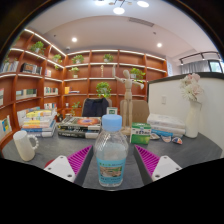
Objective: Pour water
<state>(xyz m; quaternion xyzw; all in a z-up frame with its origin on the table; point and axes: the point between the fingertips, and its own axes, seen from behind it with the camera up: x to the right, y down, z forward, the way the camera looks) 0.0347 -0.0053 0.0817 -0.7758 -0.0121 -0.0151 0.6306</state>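
Gripper view: tongs (111,165) standing open around bottle (111,150) on table (190,150), gaps showing; advising closing squarely on its body before tilting toward mug (24,144).

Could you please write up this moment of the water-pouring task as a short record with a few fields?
setting: room with wall shelves behind a grey table
bottle: clear water bottle with blue cap, upright on the table
gripper: gripper open, bottle stands between its fingers with gaps at both sides
mug: white mug beside stacked books
other: vase of flowers beyond the fingers
pouring: not yet begun
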